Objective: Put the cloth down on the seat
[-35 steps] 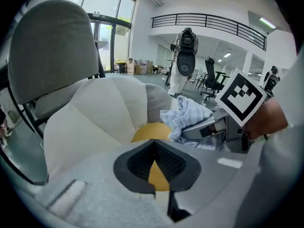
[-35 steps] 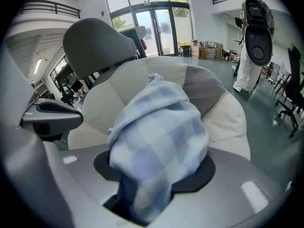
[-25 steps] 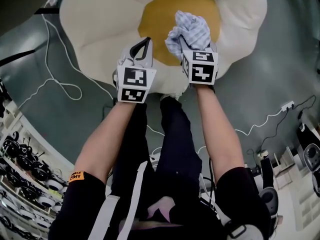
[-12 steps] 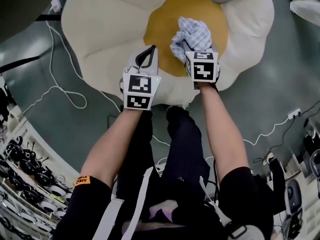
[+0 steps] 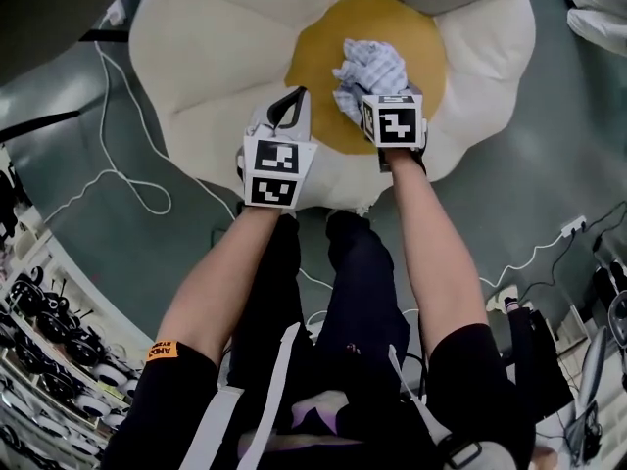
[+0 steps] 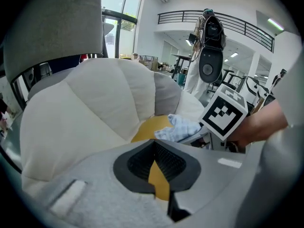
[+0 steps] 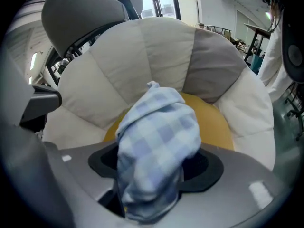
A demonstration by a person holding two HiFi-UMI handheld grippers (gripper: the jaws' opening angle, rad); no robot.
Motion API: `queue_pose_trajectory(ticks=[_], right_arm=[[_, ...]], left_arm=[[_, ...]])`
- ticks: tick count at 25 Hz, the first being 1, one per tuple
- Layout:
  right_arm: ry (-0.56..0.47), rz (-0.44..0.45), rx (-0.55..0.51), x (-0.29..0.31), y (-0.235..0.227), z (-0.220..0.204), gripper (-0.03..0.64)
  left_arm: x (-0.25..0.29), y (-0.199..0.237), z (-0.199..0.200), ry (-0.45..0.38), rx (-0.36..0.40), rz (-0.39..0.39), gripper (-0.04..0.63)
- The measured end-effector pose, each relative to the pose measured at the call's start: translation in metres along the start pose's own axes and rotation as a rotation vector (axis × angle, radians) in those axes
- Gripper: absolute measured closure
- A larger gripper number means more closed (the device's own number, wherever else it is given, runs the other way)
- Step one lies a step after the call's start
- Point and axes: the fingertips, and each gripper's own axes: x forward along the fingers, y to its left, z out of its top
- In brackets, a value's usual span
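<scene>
The seat is a flower-shaped cushion chair with cream petals and a yellow centre. A crumpled blue-and-white checked cloth sits over that yellow centre, bunched in the mouth of my right gripper. In the right gripper view the cloth fills the gap and hangs down between the jaws, which are opening and stand wide around it. My left gripper hovers over the seat's front edge, left of the cloth, shut and empty. From the left gripper view the cloth lies to the right.
A grey headrest rises behind the petals. White cables loop across the grey-green floor on the left, and a power strip lies on the right. Shelves with small items stand at lower left. The person's legs are right in front of the seat.
Both grippers have moved a little further over the seat. The cloth has come down onto the yellow centre and the right jaws have spread around it.
</scene>
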Motion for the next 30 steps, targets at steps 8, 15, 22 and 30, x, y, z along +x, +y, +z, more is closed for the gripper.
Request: queue_pose_trajectory(ticks=[8, 15, 22, 30], right_arm=[[-0.012, -0.017, 0.007, -0.066, 0.007, 0.017, 0.267], [-0.120, -0.032, 0.020, -0.162, 0.039, 0.051, 0.381], [-0.268, -0.077, 0.090, -0.267, 0.061, 0.078, 0.488], [-0.347, -0.116, 0.123, -0.347, 0.099, 0.088, 0.543]], left_arm=[[-0.041, -0.015, 0.051, -0.009, -0.003, -0.024, 0.597], [-0.099, -0.031, 0.105, -0.032, 0.022, -0.046, 0.597], [-0.174, -0.056, 0.149, -0.104, -0.021, -0.081, 0.597], [-0.247, -0.063, 0.165, -0.134, -0.019, -0.087, 0.595]])
